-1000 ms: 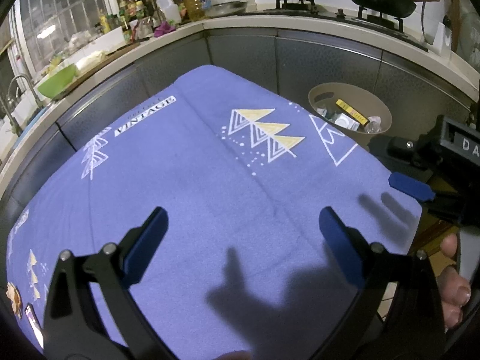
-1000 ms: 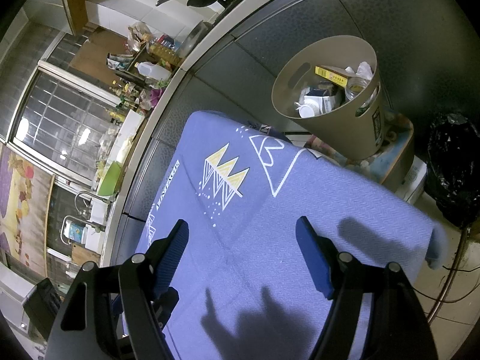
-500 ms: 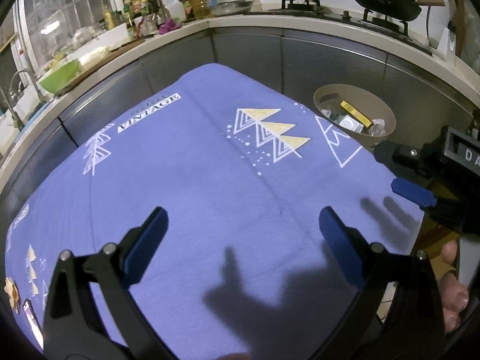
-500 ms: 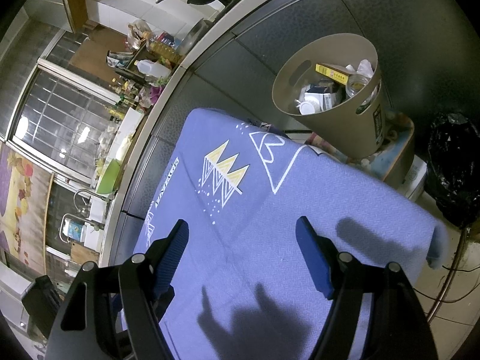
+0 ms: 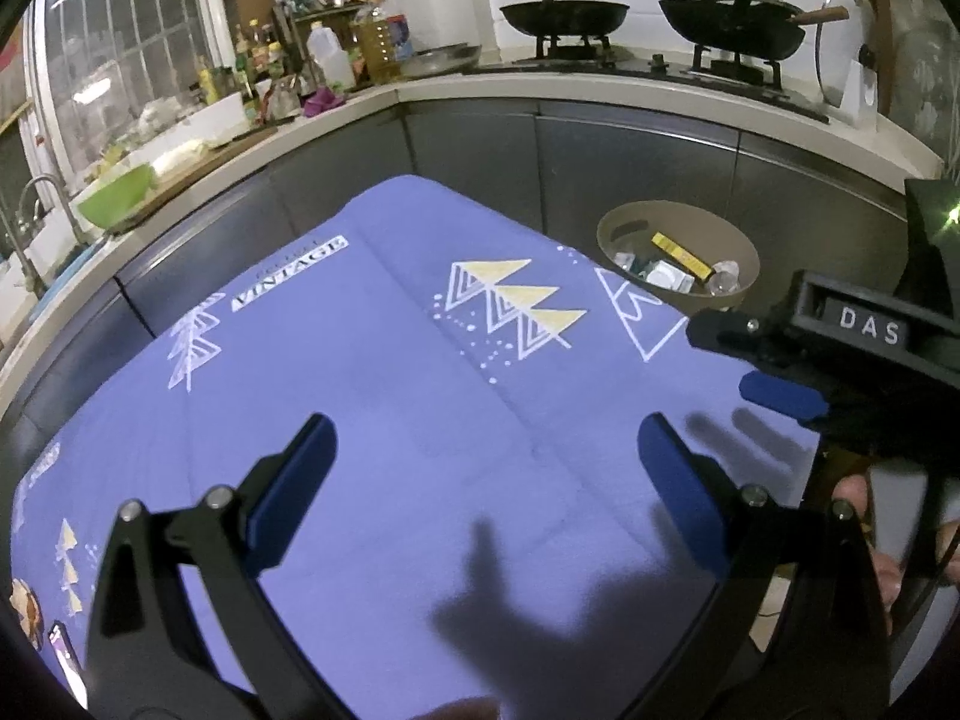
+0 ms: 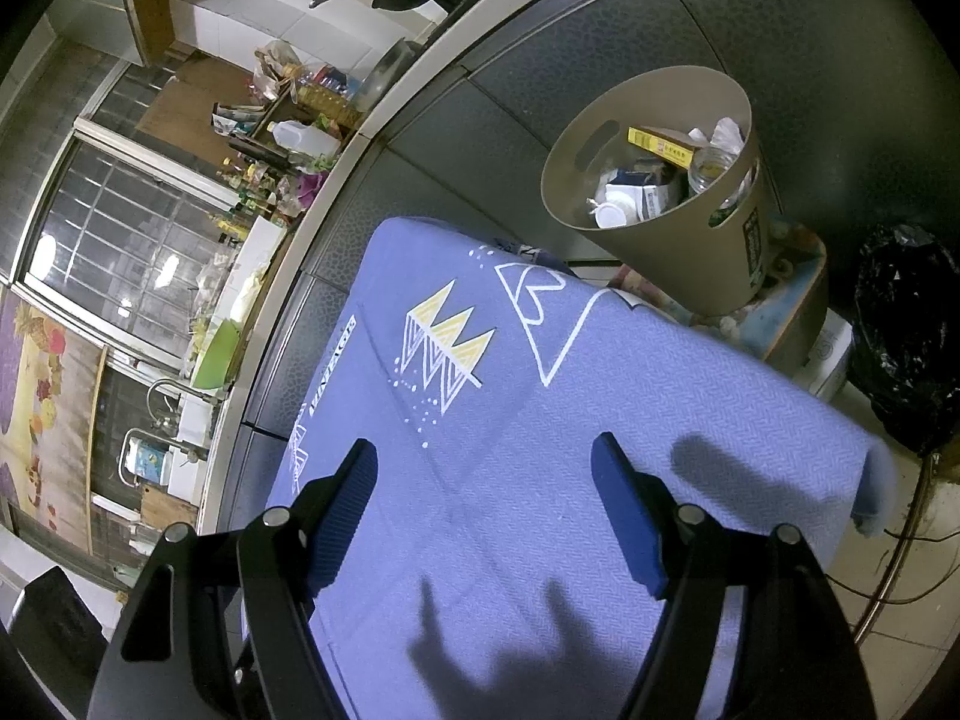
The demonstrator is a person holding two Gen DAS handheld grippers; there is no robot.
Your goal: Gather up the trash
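- the left gripper [image 5: 480,462] hovers over the purple cloth [image 5: 372,396] with its jaws spread wide and nothing between them
- the right gripper [image 6: 486,498] is likewise wide open and empty above the same cloth; in the left wrist view it shows at the right edge, one blue pad [image 5: 780,393] poking out
- the trash sits in the beige bin [image 6: 714,276] off the far right corner of the cloth: a yellow box [image 6: 660,144], a clear jar [image 6: 711,165], a white cap [image 6: 609,216], crumpled paper [image 6: 723,132] and a white carton [image 6: 636,195]
- no loose trash shows on the cloth in either view, so collecting looks about done, or the next piece lies out of sight
- by my reading the box, carton and paper are light and crush easily, best pinched across a flat face or edge; the jar looks stiff and slippery, safer gripped at the neck; whether it is glass i cannot tell
- the bin looks light and stiff, with a slot handle [image 6: 594,141] in its wall as the obvious hold
- only the right wrist view shows the bin's side, the low stand [image 6: 786,306] under it and a black bag [image 6: 906,330] on the floor to the right
- only the left wrist view shows the stove with two dark pans [image 5: 564,15] on the far counter and a small card or phone [image 5: 60,654] at the cloth's near left edge
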